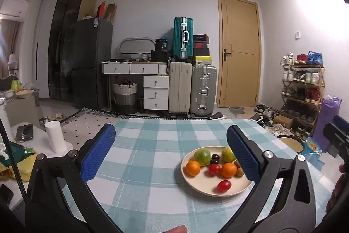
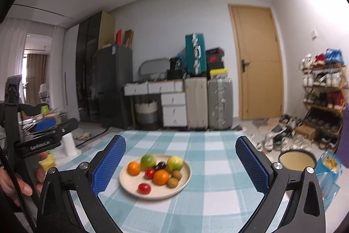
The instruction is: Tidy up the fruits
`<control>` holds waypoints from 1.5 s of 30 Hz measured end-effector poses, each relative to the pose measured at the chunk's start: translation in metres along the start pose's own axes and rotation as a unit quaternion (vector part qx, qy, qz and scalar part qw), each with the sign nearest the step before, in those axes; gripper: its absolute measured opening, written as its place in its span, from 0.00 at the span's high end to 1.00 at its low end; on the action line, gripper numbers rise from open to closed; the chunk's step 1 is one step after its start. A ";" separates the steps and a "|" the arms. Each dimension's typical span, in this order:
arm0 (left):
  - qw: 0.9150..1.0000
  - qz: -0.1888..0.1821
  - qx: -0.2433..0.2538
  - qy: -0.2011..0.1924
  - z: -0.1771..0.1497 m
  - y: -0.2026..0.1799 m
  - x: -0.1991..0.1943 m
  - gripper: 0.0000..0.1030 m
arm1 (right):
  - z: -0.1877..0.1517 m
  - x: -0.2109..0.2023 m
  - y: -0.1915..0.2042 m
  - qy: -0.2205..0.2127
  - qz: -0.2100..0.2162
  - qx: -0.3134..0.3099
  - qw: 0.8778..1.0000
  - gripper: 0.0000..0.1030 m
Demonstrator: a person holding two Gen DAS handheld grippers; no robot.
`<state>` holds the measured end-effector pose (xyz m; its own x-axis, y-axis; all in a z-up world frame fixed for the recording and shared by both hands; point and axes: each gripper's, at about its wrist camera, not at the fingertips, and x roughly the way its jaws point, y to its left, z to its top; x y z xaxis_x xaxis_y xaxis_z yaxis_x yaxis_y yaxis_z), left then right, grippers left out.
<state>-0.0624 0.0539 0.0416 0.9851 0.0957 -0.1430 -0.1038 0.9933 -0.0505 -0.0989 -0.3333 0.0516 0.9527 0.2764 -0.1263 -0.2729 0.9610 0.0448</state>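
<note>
Above the checked blue-and-white worktop [image 2: 196, 145], both pairs of blue-padded fingers gape wide, holding nothing.

The right gripper [image 2: 181, 165] frames the round cream plate [image 2: 128, 186] of oranges, green citrus, red tomatoes and brown fruits; the left gripper [image 1: 171, 153] hangs left of the plate. Best to pick an outlying fruit, probably the lone red tomato [image 2: 144, 188], closing gently so neighbours don't roll.

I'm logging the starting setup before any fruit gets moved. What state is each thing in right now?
Left claw: open, empty, above the table.
Right claw: open, empty.
Plate: upright on the checked tablecloth, holding all the fruit.
Oranges: whole, on the plate.
Tomatoes: whole, on the plate.
Door: shut.
Drawers: shut.
</note>
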 end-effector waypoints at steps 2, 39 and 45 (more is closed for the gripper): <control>1.000 -0.001 -0.002 -0.005 -0.003 0.003 -0.001 0.01 | -0.003 0.001 0.001 -0.011 -0.011 -0.007 1.000 0.00; 0.997 0.019 0.022 0.068 -0.082 0.017 0.066 0.01 | -0.061 0.077 -0.013 0.106 0.045 -0.041 0.993 0.00; 0.997 0.018 0.015 0.074 -0.081 0.019 0.069 0.01 | -0.066 0.083 -0.014 0.110 0.045 -0.033 0.992 0.00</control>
<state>-0.0074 0.0739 -0.0490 0.9496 0.1225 -0.2886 -0.1320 0.9912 -0.0134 -0.0245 -0.3234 -0.0252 0.8743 0.3483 -0.3379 -0.3699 0.9291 0.0006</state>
